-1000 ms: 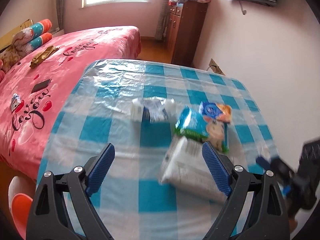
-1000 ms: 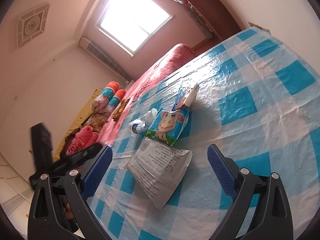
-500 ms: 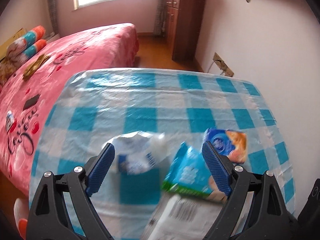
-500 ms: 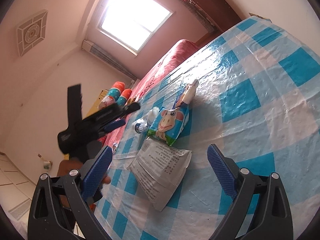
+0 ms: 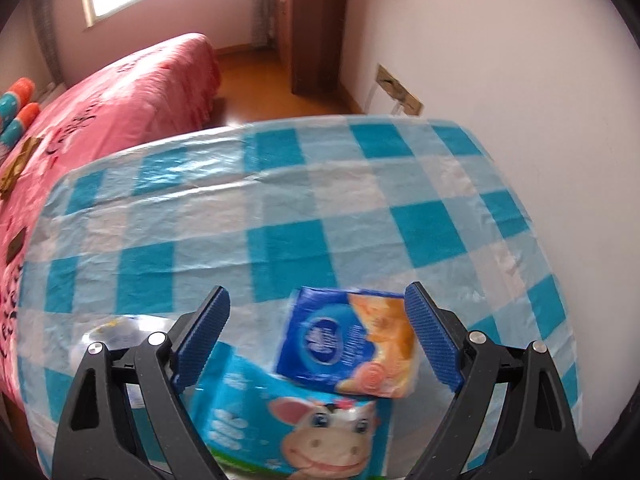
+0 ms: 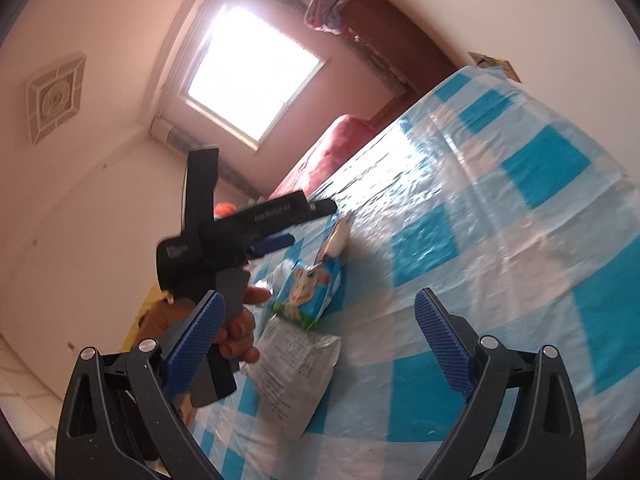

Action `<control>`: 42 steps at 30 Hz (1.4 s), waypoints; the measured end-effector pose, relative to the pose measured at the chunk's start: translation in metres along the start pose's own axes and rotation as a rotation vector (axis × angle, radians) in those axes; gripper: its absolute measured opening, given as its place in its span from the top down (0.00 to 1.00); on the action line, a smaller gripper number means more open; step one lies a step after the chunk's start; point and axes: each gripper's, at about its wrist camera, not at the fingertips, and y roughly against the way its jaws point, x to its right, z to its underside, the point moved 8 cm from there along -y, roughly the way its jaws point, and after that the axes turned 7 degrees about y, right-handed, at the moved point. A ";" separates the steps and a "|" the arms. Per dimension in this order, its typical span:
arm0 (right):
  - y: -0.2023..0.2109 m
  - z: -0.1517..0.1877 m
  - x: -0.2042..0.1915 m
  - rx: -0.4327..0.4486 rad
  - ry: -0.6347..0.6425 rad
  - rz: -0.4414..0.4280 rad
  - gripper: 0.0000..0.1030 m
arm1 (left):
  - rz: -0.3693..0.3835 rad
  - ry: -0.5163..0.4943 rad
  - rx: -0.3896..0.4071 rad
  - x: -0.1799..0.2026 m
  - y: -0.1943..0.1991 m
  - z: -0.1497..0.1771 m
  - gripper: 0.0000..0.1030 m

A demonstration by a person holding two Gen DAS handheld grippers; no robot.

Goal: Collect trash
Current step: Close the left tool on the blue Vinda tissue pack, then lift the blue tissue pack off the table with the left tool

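Trash lies on a table with a blue-and-white checked cloth (image 5: pixel 360 216). A blue and orange wrapper (image 5: pixel 348 354) lies between the tips of my open left gripper (image 5: pixel 316 340), resting partly on a blue cow-print pack (image 5: pixel 304 428). A crumpled clear bottle (image 5: pixel 116 332) sits behind the left finger. In the right wrist view my right gripper (image 6: pixel 320 344) is open and empty above a white printed bag (image 6: pixel 296 364). The cow-print pack (image 6: pixel 310 288) and the wrapper (image 6: pixel 336 238) lie beyond it. The left gripper (image 6: pixel 280 216) hovers over them.
A pink bed (image 5: pixel 120 92) stands left of the table. A brown wardrobe (image 5: pixel 312 20) stands against the far wall. A white wall (image 5: pixel 500 60) runs close along the table's right side. The cloth (image 6: pixel 500 208) also shows in the right wrist view.
My left gripper has moved forward and down over the pile, so the blue and orange wrapper now sits between its fingers. The right gripper has tilted slightly and stays open.
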 end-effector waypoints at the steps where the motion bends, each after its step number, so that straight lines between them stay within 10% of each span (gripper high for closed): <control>1: 0.001 -0.001 0.003 0.003 -0.015 -0.003 0.08 | 0.011 -0.019 -0.015 0.005 -0.002 0.004 0.13; 26: 0.000 -0.002 0.006 -0.030 -0.004 -0.006 0.08 | 0.049 -0.061 0.020 0.017 0.018 0.047 0.33; 42: -0.030 0.029 -0.037 -0.184 0.265 0.029 0.08 | 0.119 0.087 0.108 -0.034 0.089 0.077 0.33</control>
